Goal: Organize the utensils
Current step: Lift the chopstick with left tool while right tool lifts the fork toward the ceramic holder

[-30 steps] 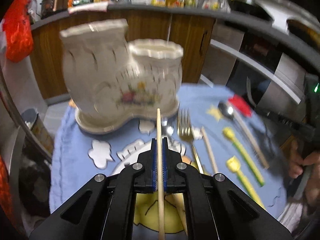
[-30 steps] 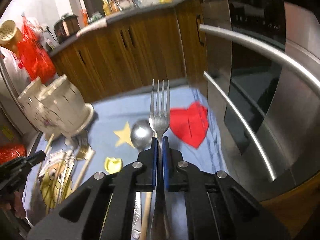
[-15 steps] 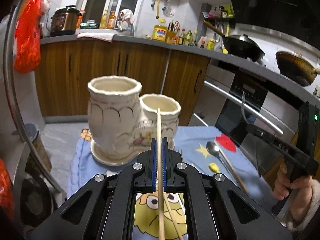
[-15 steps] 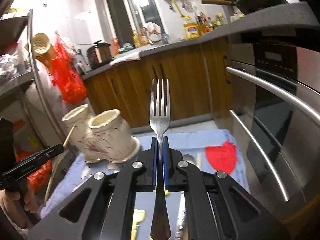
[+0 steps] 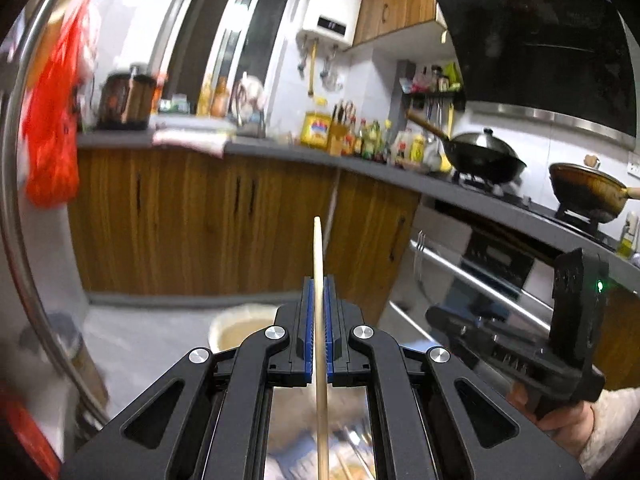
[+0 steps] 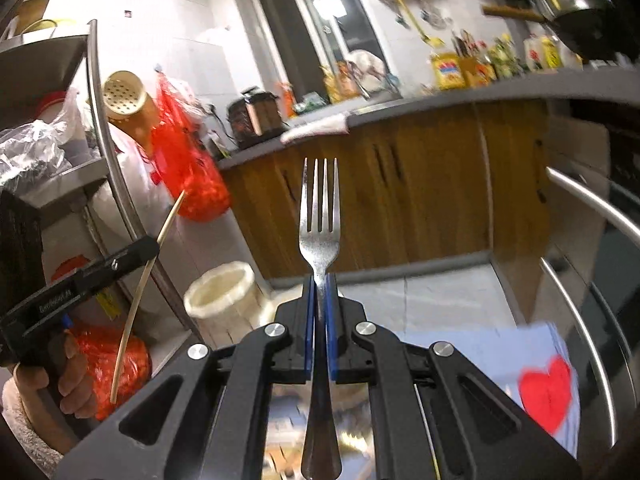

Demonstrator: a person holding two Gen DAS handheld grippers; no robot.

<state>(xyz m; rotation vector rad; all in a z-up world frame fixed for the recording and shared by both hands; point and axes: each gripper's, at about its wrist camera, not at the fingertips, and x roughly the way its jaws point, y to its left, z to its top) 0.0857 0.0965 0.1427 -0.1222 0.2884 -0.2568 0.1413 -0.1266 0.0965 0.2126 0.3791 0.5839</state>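
Here, largest first.
Kitchen counter [image 5: 280, 152]: grey top over brown wood cupboard doors, runs across the background; bottles, a cooker pot and a cloth on it, all blurred.
Oven front [image 6: 592, 240]: steel, with long bar handles, at the right of the right wrist view.
Blue cloth [image 6: 500, 344]: covers the work surface low in the right wrist view; a red heart [image 6: 546, 396] printed on it near the right edge.
Red bag [image 6: 188, 168]: hangs at the left beside a metal rack.
Left gripper [image 5: 319, 320]: black frame, blue pads; jaws pinched onto a single chopstick [image 5: 319, 280]. In the right wrist view it shows at the left edge, carried by a hand [image 6: 60, 380] in a fuzzy sleeve.
Right gripper [image 6: 320, 320]: jaws clamped on the neck of a fork [image 6: 320, 240]. Seen from the left wrist view it sits at the right, fork tines just visible past its nose.
Ceramic holder [image 6: 224, 300]: cream, ribbed, round open mouth; stands low, just left of the right gripper's nose and partly hidden behind it. In the left wrist view only its rim shows behind the left finger.
Fork: steel, four tines up, upright, handle running down between the fingers; off the cloth.
Chopstick: pale wood, thin, runs straight through the pads, tip above them, clear of the holder.
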